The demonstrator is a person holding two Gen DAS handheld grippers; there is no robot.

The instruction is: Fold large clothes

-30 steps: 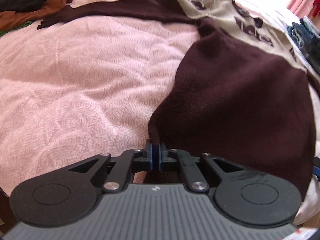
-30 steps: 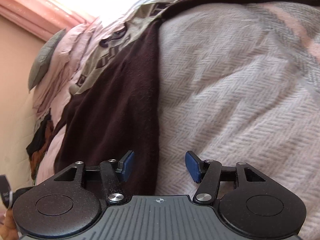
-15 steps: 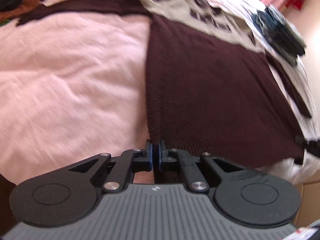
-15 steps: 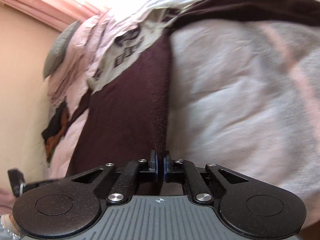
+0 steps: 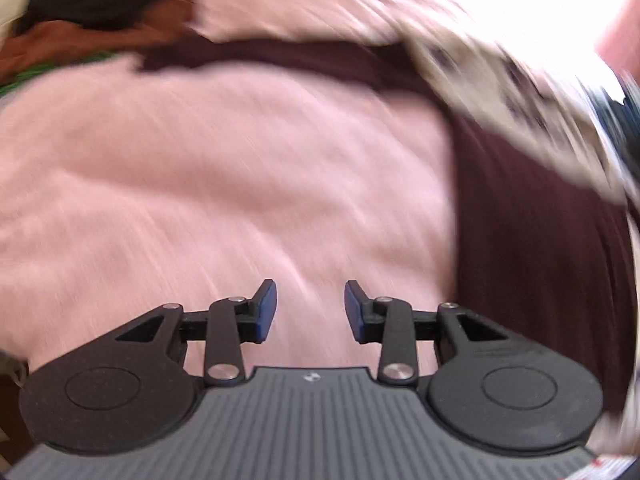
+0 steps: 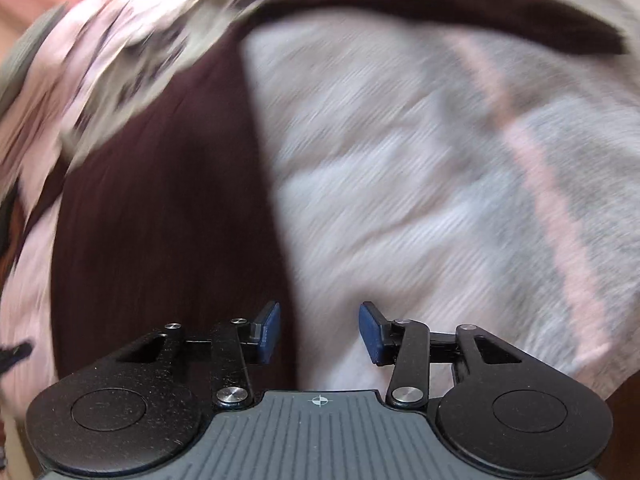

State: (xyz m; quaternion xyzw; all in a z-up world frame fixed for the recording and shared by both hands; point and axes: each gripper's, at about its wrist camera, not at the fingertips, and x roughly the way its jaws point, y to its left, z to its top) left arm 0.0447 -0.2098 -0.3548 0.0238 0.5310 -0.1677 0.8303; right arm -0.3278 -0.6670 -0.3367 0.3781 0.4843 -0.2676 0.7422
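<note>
A dark maroon sweater (image 5: 532, 248) with a beige patterned band lies spread on the bed; one long sleeve (image 5: 280, 56) stretches left across the pink bedspread. Both views are motion-blurred. My left gripper (image 5: 308, 310) is open over bare pink cover, left of the sweater's side edge, holding nothing. In the right wrist view the sweater body (image 6: 160, 208) fills the left half, its other sleeve (image 6: 460, 8) running along the top. My right gripper (image 6: 320, 330) is open, its left blue pad over the sweater's side edge, its right pad over grey-white blanket.
Pink bedspread (image 5: 200, 184) covers the bed on the left side. A grey-white blanket with a pink stripe (image 6: 460, 184) lies on the right side. Black and brown clothes (image 5: 92, 20) are piled at the far left corner; dark items (image 5: 624, 120) lie at the right edge.
Both grippers were shut on the sweater's hem half a second ago and now stand open, free of it. The left one has swung left over bare bedspread.
</note>
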